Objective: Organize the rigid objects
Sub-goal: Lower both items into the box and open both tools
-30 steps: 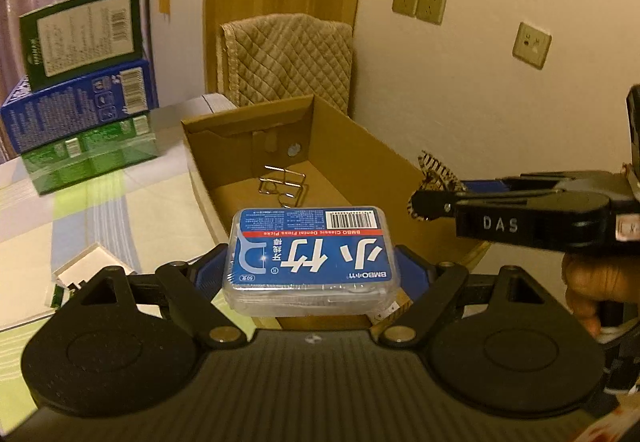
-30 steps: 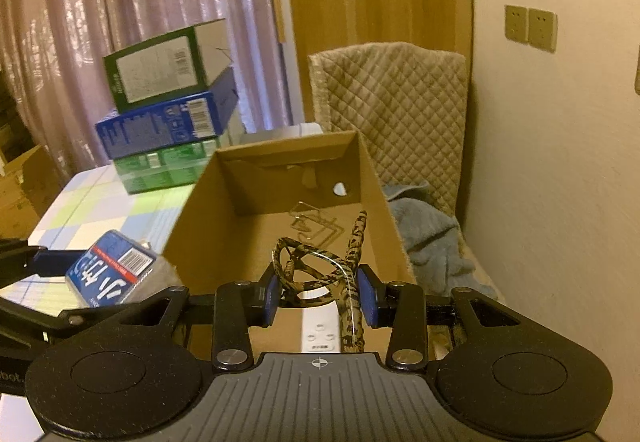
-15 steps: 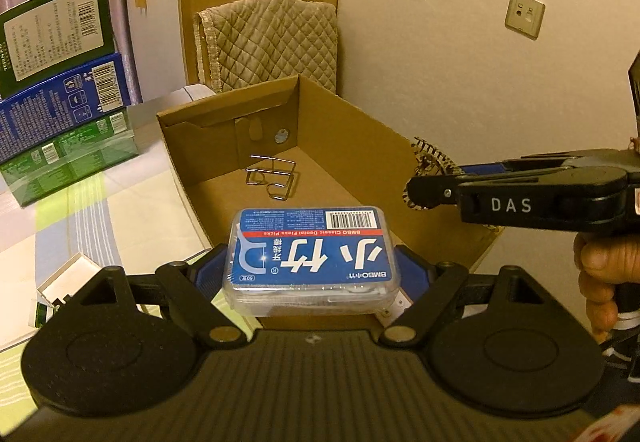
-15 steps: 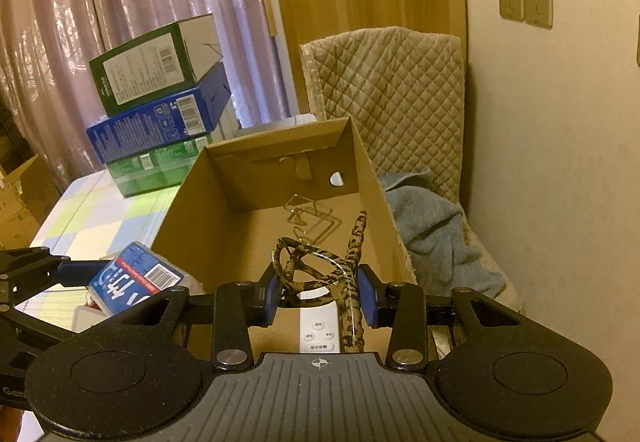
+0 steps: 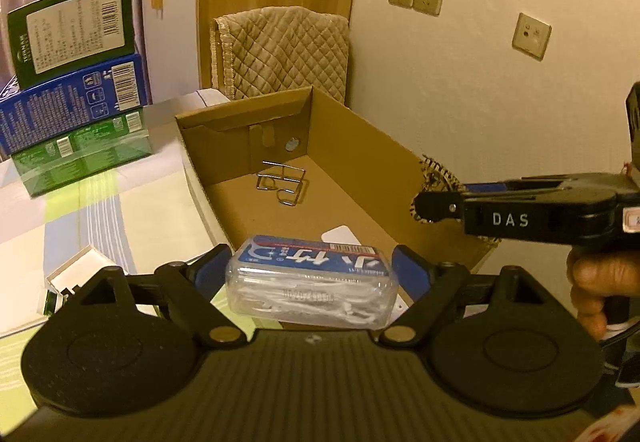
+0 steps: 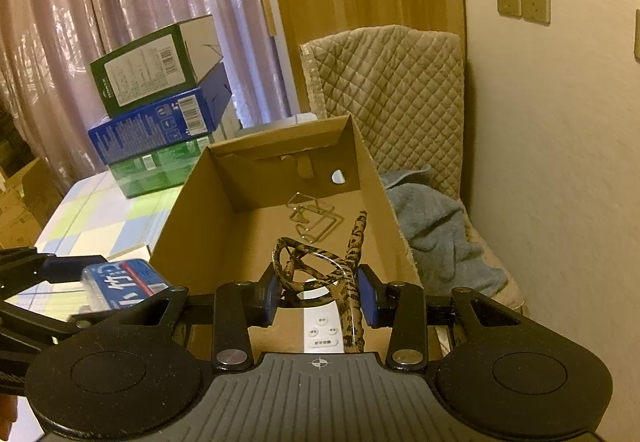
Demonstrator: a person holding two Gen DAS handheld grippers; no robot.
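**Both my grippers loaded, held at the near end of the cardboard box**

I take the open cardboard box (image 5: pixel 360 162) as my landmark. Inside it, toward the far wall, lies a bent wire rack (image 5: pixel 282 184); at the near end a white remote (image 6: pixel 322 326) lies flat on the floor of the box.

My left gripper (image 5: pixel 312 276) is pinching a clear floss-pick case (image 5: pixel 312 282) with a blue label, its pads pressing the case's two short ends, just over the box's near rim. My right gripper (image 6: pixel 318 292) is pressed together on patterned eyeglasses (image 6: pixel 316 268), above the box's near end, over the remote.

Left of the box, on the checked tablecloth (image 5: pixel 100 210), stand three stacked cartons (image 5: pixel 76 98): green, blue, then dark green on top. A small white box (image 5: pixel 76 274) lies near the box's left near corner. Beyond the box stands a chair under a quilted cover (image 5: pixel 284 50).

Only the right view shows the blue towel (image 6: pixel 432 226) right of the box, and the glasses clearly. Only the left view shows a hand (image 5: pixel 600 290) on the right gripper's handle
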